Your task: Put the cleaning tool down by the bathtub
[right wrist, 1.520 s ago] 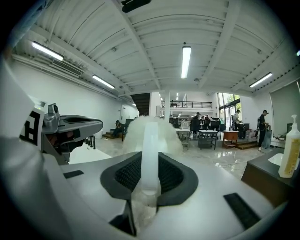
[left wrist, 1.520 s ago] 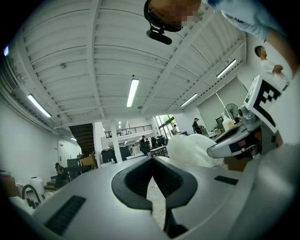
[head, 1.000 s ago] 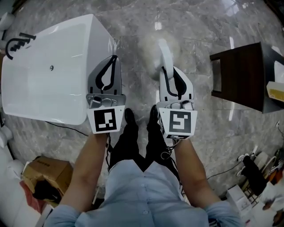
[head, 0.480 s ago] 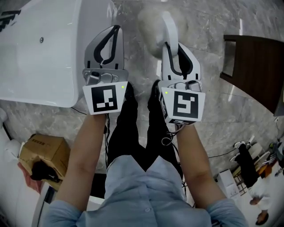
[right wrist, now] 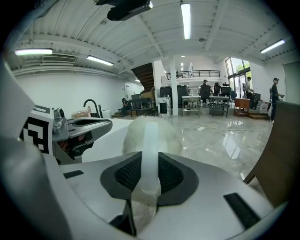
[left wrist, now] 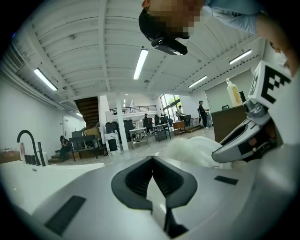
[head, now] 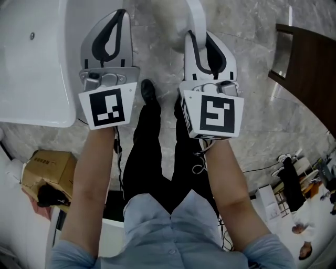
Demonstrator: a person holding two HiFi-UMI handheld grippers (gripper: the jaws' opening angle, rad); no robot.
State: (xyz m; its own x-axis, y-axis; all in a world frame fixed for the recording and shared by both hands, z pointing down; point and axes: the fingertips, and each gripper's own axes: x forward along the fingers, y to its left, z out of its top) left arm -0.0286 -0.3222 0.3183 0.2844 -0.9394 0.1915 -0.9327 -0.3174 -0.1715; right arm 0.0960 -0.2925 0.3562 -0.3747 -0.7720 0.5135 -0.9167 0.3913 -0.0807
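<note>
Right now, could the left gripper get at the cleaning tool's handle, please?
Probably yes. The left gripper is empty, jaws together, close beside the right gripper clamping the handle, with nothing between them. Its jaws would need opening first.

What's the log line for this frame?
left gripper: jaws shut, empty | right gripper: shut on tool handle | tub: at left
</note>
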